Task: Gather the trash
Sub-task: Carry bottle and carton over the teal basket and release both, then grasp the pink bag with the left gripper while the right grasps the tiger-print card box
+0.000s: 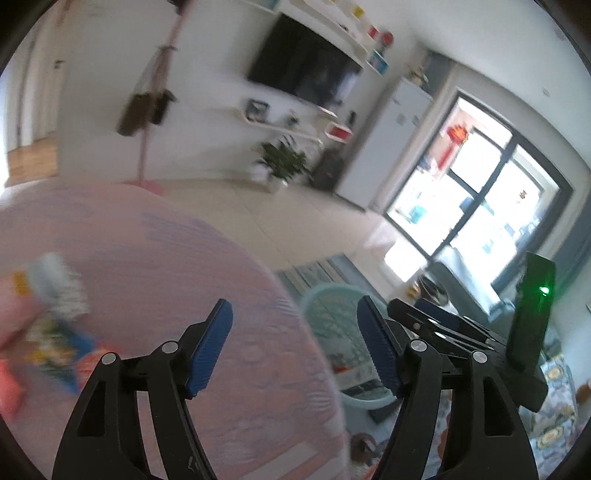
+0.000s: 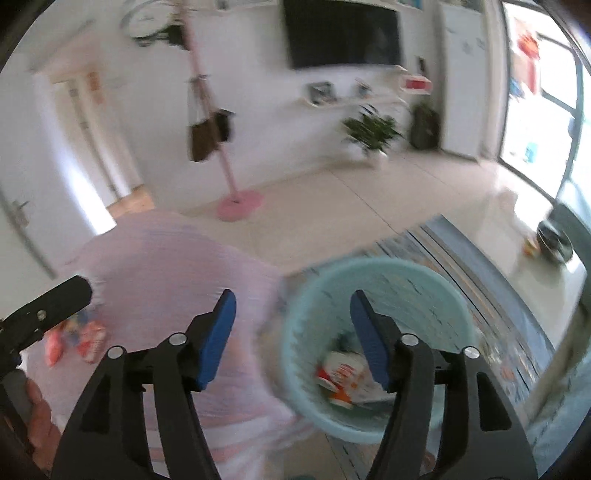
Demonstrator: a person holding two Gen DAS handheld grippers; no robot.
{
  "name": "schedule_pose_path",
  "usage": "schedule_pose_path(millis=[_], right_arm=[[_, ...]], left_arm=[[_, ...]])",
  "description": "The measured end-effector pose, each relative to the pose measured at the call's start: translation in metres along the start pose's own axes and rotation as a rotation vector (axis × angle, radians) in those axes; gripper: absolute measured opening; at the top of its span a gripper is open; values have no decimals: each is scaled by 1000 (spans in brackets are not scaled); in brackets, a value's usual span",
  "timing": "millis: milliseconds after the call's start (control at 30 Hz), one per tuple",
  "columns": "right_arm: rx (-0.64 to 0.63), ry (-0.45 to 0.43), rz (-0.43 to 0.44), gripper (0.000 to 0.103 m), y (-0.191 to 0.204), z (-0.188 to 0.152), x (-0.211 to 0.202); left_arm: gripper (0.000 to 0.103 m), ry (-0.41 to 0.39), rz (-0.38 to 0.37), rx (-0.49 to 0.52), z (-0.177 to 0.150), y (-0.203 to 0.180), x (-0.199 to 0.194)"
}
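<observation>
A light blue woven bin (image 2: 376, 291) stands on the floor beside a pink-clothed round table (image 2: 166, 280). Red-and-white wrappers (image 2: 341, 376) lie inside the bin. My right gripper (image 2: 291, 332) hangs open above the bin's left rim with nothing between its blue pads. My left gripper (image 1: 295, 339) is open over the table's right edge, holding nothing. Colourful wrappers (image 1: 55, 332) lie blurred on the cloth to its left. The bin (image 1: 332, 321) shows below the table edge between the left fingers. The right gripper's body (image 1: 461, 332) sits just right of the left one.
A patterned rug (image 2: 498, 332) lies under the bin. A pink coat stand (image 2: 236, 199) with bags, a potted plant (image 2: 373, 133) and a wall television (image 2: 343, 33) stand across the tiled floor. A hand (image 2: 37, 417) shows at the lower left.
</observation>
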State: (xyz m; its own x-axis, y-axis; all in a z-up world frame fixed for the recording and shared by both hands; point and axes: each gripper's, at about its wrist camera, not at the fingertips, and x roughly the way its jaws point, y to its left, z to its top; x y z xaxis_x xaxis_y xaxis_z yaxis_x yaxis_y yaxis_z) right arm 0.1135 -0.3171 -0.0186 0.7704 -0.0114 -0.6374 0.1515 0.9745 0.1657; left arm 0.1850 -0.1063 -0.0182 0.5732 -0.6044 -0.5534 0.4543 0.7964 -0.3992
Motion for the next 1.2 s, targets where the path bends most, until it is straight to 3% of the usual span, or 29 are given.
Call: schedule_pose_path(millis=[267,500,733,867,1200], right_arm=[[-182,-35,171,71,111,-2,10],[-313,13,273,74,187,-13,40],[-411,130,344,80,231,-32,85],[-440,204,354,80,242,-43,109],[-565,266,316,79,270,-59,126]], left_arm=[[71,-108,200,-99,-11,76,-86],[72,-109,358,-183,-26,142,-121],[76,11,396,-211,-39,196,-104],[76,57,369,-233,-40,213,-92],[77,130,355,-119,-50,204,-87]])
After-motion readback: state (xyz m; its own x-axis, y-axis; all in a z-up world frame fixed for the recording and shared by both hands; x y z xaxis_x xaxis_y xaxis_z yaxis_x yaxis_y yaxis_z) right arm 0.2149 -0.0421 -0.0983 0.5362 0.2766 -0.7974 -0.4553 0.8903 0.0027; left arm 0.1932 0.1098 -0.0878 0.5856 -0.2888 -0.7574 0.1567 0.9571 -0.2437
